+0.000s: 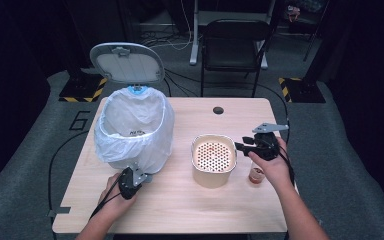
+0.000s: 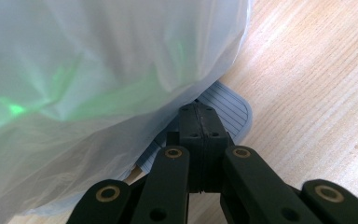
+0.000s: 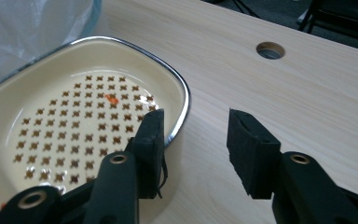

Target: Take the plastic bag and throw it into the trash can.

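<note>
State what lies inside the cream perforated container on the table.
Inside the cream container sits a perforated tray with a small orange scrap. Whatever lies beneath the tray is hidden.

The bag-lined bin (image 1: 135, 131) hides the table (image 1: 190, 210) behind it, and its base is largely covered by the white bag (image 2: 98, 70) in the left gripper view, where the grey ribbed pedal (image 2: 230, 109) emerges partly. The small cup (image 1: 256, 174) is half covered by the right hand (image 1: 272, 167); its contents are too small to identify. The cream strainer pot (image 3: 74, 121) is cut off at the frame's left and bottom; an orange speck (image 3: 112, 99), possibly food residue, cannot be identified.
</note>
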Tool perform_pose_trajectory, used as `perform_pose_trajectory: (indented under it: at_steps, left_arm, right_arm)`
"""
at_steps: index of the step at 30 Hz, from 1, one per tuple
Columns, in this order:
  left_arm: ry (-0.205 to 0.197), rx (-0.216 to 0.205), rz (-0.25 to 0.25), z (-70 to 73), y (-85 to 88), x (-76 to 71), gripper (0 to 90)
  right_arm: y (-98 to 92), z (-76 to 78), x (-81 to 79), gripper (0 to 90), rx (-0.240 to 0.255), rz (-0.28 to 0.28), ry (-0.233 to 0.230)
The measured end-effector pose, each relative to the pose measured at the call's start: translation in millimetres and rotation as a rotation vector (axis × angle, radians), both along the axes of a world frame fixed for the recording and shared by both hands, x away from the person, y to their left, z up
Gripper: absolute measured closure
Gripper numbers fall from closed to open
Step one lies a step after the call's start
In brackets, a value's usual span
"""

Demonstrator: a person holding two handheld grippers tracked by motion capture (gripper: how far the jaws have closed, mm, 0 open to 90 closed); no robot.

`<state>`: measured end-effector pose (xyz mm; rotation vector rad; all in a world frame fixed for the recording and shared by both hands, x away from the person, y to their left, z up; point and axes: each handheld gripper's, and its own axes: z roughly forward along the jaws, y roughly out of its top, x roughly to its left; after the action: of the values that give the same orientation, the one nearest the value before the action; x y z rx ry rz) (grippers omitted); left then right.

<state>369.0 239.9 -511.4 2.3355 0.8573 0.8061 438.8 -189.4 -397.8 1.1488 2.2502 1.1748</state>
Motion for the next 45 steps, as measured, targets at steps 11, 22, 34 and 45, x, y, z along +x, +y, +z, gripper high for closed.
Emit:
perform_pose_trajectory:
  at_steps: [11, 22, 34, 45]
  left_arm:
    - [0.004, 0.0, -0.004, 0.3, 0.4, 0.3, 90.0]
    - [0.0, 0.001, 0.001, 0.0, -0.4, 0.0, 90.0]
    - [0.003, 0.0, 0.001, 0.0, -0.4, -0.1, 90.0]
    - [0.002, -0.006, 0.006, -0.4, -0.6, -0.2, 90.0]
  right_arm:
    - [31.8, -14.0, 23.0, 73.5, -0.075, 0.017, 0.062]
    - [33.5, -17.7, -18.1, 75.2, -0.009, 0.046, 0.074]
    - [35.5, -8.8, -51.5, 52.9, 0.059, 0.084, 0.011]
    - [-15.9, -2.9, -46.8, 21.8, 0.005, -0.086, -0.085]
